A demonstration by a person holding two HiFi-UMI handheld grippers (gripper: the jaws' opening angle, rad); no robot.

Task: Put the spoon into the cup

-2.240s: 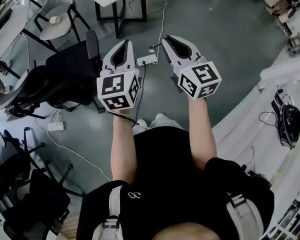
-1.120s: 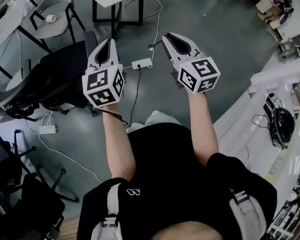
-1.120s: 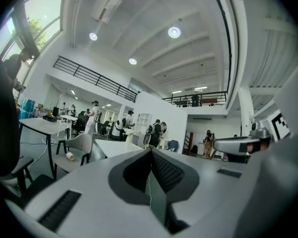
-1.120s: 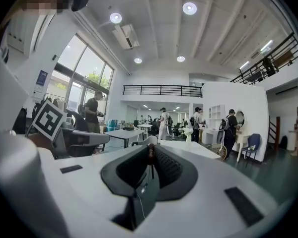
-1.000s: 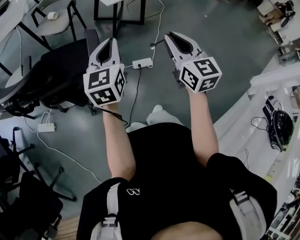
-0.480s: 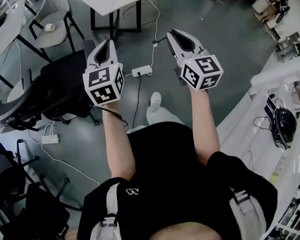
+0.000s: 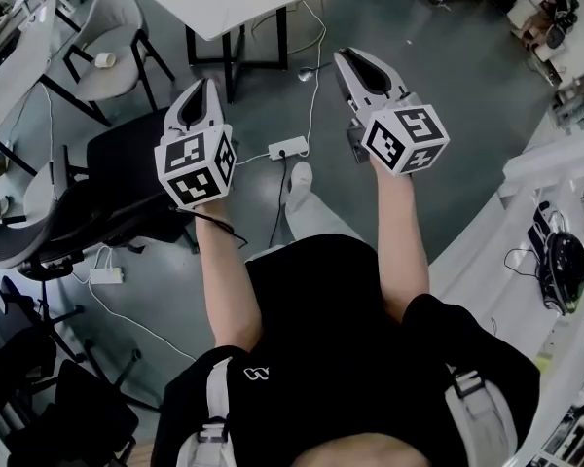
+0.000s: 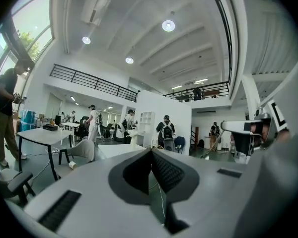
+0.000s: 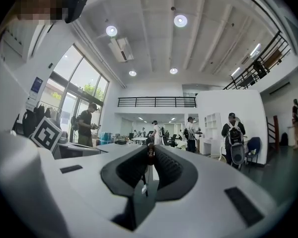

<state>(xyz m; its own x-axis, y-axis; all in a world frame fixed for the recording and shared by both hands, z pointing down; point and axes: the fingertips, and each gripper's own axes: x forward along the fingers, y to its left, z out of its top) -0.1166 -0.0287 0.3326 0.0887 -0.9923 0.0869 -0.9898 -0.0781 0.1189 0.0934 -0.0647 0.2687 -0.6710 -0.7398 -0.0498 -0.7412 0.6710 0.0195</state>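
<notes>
Two grippers reach out level over a grey floor (image 7: 448, 95) on my screens. On the left gripper (image 7: 206, 86) the fingers are pressed together and hold nothing. On the right gripper (image 7: 350, 56) the fingers stand a narrow slit apart, also holding nothing. I cannot tell where the spoon is. A small white cup-like thing (image 7: 104, 59) lies on a grey chair (image 7: 127, 27), well apart from both grippers.

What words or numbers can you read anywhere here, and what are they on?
No words or numbers can be read anywhere.
Cube on the left tool: black-and-white square patterns, no letters.
Cube on the right tool: the same kind of patterns.
Blue sign by the window: too small to read.
</notes>
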